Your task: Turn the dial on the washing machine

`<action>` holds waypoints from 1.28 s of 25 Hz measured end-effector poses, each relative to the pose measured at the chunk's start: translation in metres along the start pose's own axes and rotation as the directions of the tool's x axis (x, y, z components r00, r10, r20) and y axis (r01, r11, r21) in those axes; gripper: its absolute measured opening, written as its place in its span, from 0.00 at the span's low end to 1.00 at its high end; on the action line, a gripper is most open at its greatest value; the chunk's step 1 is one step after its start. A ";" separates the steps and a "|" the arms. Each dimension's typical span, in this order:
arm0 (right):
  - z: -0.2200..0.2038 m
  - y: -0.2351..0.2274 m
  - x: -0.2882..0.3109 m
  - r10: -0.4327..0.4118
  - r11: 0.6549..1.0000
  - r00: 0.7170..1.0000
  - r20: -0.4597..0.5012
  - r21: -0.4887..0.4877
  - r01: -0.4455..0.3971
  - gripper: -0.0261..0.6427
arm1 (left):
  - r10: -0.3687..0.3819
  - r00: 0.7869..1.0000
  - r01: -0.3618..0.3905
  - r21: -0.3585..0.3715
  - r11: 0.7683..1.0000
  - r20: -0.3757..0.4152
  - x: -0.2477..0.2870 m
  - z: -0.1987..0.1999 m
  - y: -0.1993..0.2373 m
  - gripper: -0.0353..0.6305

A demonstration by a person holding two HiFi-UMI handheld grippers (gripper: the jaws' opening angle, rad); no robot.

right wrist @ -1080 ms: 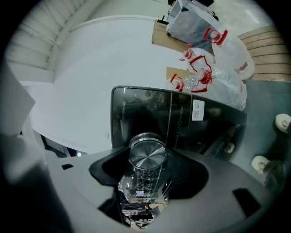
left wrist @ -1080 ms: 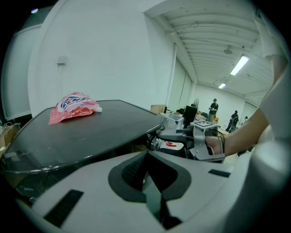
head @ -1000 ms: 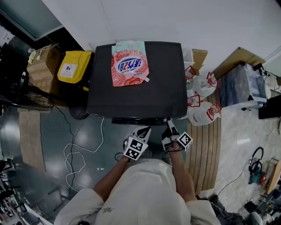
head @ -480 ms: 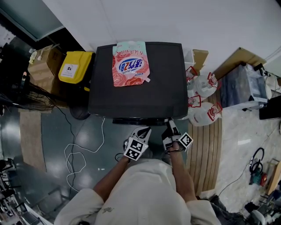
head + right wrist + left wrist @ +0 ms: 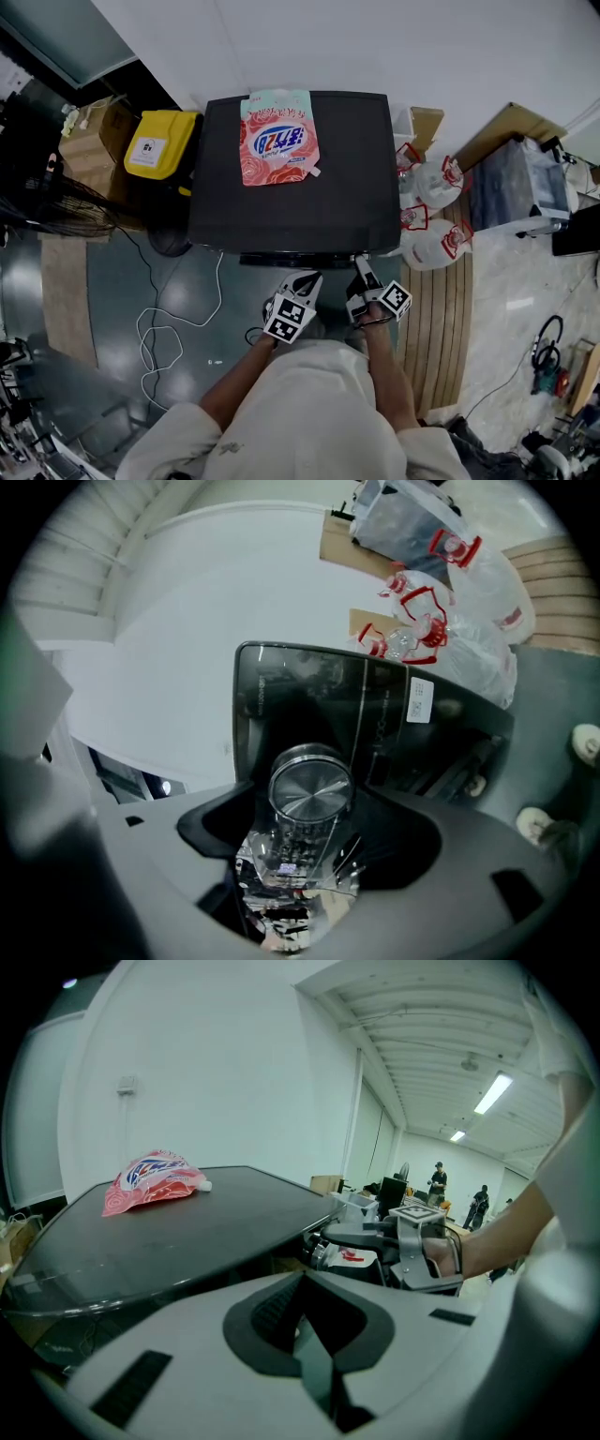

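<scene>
Your right gripper is opening its jaws around the metal dial, seemingly clear of it; your left gripper is closed, empty.

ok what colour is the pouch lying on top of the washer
Pink-red with a blue and white logo; the head view shows the pouch best.

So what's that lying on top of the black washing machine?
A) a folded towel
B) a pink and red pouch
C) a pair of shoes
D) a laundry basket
B: a pink and red pouch lies flat on the dark top of the washing machine, toward its back edge by the wall.
</scene>
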State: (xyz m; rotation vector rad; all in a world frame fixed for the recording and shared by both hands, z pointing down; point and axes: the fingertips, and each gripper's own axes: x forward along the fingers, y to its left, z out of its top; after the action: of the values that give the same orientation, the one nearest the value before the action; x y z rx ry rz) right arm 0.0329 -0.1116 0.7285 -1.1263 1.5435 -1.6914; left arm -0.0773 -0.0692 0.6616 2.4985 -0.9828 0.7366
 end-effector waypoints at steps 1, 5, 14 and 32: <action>-0.001 0.000 0.001 -0.007 0.999 1.000 -0.017 -0.031 0.006 0.55 | 0.000 1.000 0.000 -0.003 1.000 0.000 0.000 0.001 0.000 0.07; -0.005 0.003 -0.002 -0.042 0.988 0.996 -0.074 -0.149 0.030 0.57 | 0.004 1.000 -0.004 -0.011 1.000 -0.001 0.000 -0.001 0.000 0.07; -0.006 0.028 -0.022 -0.217 0.764 0.971 -0.097 -0.636 0.107 0.52 | 0.005 0.999 -0.005 -0.020 1.000 0.036 -0.003 0.013 0.002 0.07; 0.005 0.096 -0.038 -0.267 0.270 0.958 0.102 -0.947 0.176 0.40 | -0.002 0.993 0.004 -0.015 1.000 0.119 -0.010 0.048 0.003 0.07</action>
State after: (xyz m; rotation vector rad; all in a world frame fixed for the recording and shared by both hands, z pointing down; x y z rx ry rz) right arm 0.0436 -0.0969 0.6271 -1.9290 2.6924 -0.7570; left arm -0.0697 -0.0902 0.6175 2.5554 -1.0202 0.5822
